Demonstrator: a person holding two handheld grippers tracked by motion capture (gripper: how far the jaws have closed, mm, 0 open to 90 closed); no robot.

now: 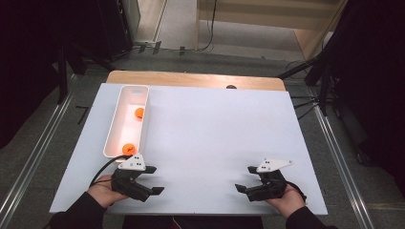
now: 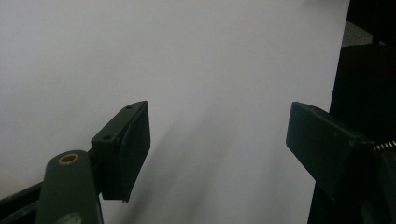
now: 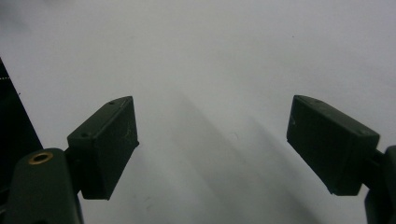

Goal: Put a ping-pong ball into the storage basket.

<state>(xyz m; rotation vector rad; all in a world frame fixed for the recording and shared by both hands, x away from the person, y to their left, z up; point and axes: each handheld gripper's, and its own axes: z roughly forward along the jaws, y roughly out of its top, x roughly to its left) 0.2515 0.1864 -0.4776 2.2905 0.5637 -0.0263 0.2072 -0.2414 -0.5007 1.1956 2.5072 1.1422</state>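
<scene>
A long white tray [image 1: 114,124] lies on the left of the white table [image 1: 210,129], with two orange balls in it: one [image 1: 139,112] near the far end, one [image 1: 127,149] at the near end. My left gripper [image 1: 154,180] rests near the table's front edge, just in front of the tray, jaws apart with nothing between them; its own view [image 2: 217,140] has only bare white table between the fingers. My right gripper [image 1: 246,178] sits at the front right, also open and empty, over bare table [image 3: 212,140].
The table's front edge runs just below both hands. A wooden strip [image 1: 191,78] borders the far edge. Dark stands and cables [image 1: 325,71] flank the table, with metal floor rails on both sides.
</scene>
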